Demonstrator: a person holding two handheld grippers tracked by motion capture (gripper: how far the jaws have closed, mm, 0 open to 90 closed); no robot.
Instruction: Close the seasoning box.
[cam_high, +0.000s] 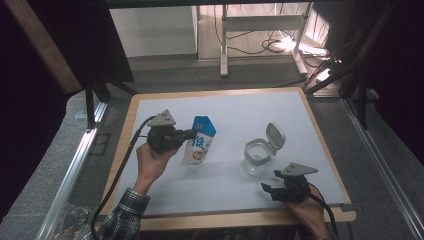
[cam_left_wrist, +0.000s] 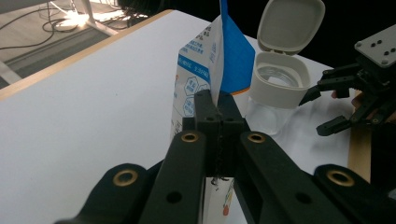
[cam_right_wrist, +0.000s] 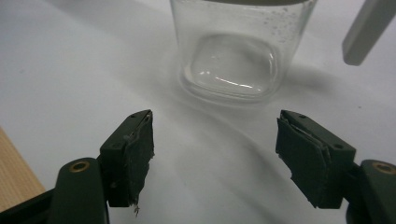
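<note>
Pouch (cam_high: 199, 141), blue and white, stands left of desk (cam_high: 235, 107) centre, clamped by left hand-held gripper (cam_high: 191, 134). Glass jar (cam_high: 257, 157), lid open, appears empty. Right hand-held gripper (cam_right_wrist: 215, 154) rests apart just before it.

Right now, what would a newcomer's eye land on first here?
First the blue-and-white pouch, left of centre on the white table, pinched by its edge in the shut left tool. Next the clear glass jar to its right, its white flip lid standing open. The right tool sits open just in front of the jar, not touching it.
</note>
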